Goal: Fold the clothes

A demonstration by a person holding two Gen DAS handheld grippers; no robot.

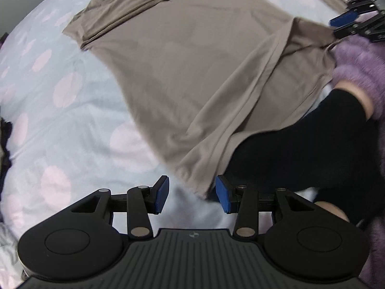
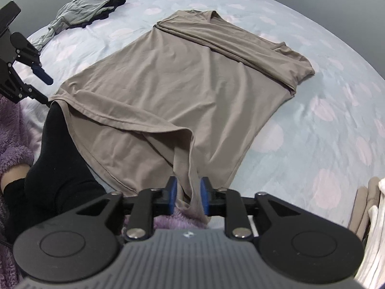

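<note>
A taupe garment [image 2: 173,77] lies flat on the bed with its sleeves folded across the far end. In the right wrist view my right gripper [image 2: 188,192] is shut on a pinch of the near hem, which rises off the bed in a fold. From the left wrist view the same right gripper [image 1: 338,27] shows at the top right, holding that hem. My left gripper [image 1: 192,193] is open, and the other hem corner of the garment [image 1: 192,84] lies just ahead, between its fingers and nearer the right one. At the left edge of the right wrist view the left gripper [image 2: 45,88] shows beside the hem.
The bed sheet [image 2: 300,132] is pale blue with pink dots. Crumpled grey and black clothes [image 2: 86,9] lie at the far left. A stack of folded clothes [image 2: 370,207] sits at the right. A person's black-clad leg [image 2: 57,168] and a purple fluffy sleeve [image 1: 361,57] lie along the near edge.
</note>
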